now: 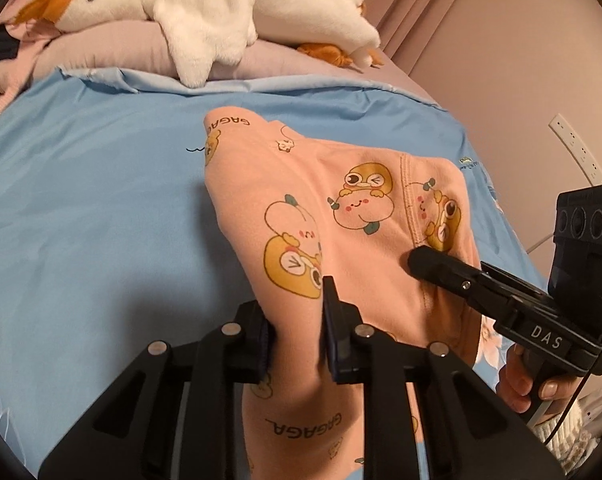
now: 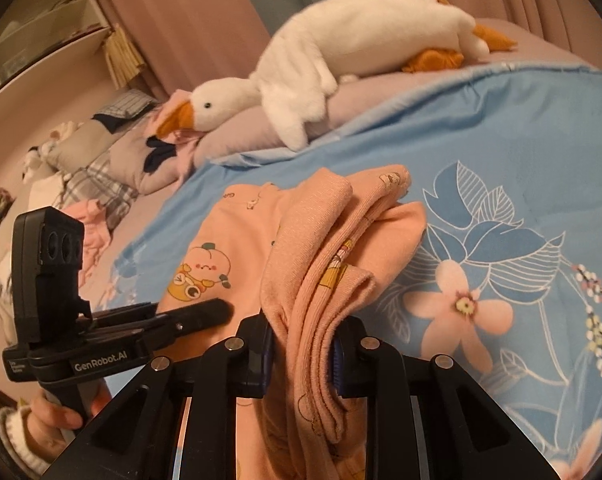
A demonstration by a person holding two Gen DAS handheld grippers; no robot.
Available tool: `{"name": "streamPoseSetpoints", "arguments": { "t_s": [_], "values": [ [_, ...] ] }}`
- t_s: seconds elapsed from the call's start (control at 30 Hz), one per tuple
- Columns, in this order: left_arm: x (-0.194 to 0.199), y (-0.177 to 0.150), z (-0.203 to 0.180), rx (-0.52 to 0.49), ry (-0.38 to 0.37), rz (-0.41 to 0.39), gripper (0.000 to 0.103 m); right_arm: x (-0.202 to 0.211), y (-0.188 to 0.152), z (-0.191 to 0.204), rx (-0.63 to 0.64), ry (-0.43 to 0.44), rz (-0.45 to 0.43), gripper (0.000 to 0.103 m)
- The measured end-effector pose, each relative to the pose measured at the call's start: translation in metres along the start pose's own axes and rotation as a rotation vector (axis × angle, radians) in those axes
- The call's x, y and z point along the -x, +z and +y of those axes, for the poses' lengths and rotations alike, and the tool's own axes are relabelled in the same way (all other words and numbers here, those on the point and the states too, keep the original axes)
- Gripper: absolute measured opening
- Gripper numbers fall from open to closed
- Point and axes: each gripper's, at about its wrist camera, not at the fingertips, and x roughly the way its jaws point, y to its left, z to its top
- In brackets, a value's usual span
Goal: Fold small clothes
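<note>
A pink small garment (image 1: 341,208) printed with cartoon ducks and peaches is lifted off the blue bedspread (image 1: 81,200). My left gripper (image 1: 297,312) is shut on a bunched edge of it, with cloth pinched between the pads. The right gripper (image 1: 419,260) comes in from the right and grips the same garment. In the right wrist view, my right gripper (image 2: 303,340) is shut on several folded layers of the pink garment (image 2: 221,240). The left gripper (image 2: 221,308) shows at the left, its tip against the cloth.
A white goose plush (image 1: 221,12) lies on a mauve pillow (image 1: 121,52) at the head of the bed. The bedspread (image 2: 501,140) has a flower print on its right side. Pillows and loose clothes (image 2: 101,168) are piled at the far left. A wall (image 1: 501,60) stands at the right.
</note>
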Motion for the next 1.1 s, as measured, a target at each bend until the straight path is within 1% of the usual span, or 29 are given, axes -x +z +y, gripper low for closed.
{"name": "streamPoseSetpoints", "arguments": {
  "t_s": [0.17, 0.37, 0.53, 0.83, 1.1],
  "values": [
    [0.033, -0.021, -0.011, -0.021, 0.031, -0.014, 0.021, 0.022, -0.014, 0.022, 0.023, 0.021, -0.013, 0.024],
    [0.061, -0.047, -0.020, -0.044, 0.080, -0.027, 0.021, 0.038, -0.035, 0.048, 0.040, 0.049, -0.006, 0.024],
    [0.087, -0.067, -0.022, -0.036, 0.098, -0.042, 0.021, 0.054, -0.052, 0.071, 0.067, 0.063, -0.008, 0.024],
    [0.134, -0.090, -0.019, -0.007, 0.129, -0.089, 0.021, 0.074, -0.063, 0.111, 0.145, 0.083, -0.026, 0.024],
    [0.170, -0.109, -0.012, 0.013, 0.178, -0.135, 0.021, 0.079, -0.070, 0.143, 0.194, 0.119, -0.030, 0.024]
  ]
}}
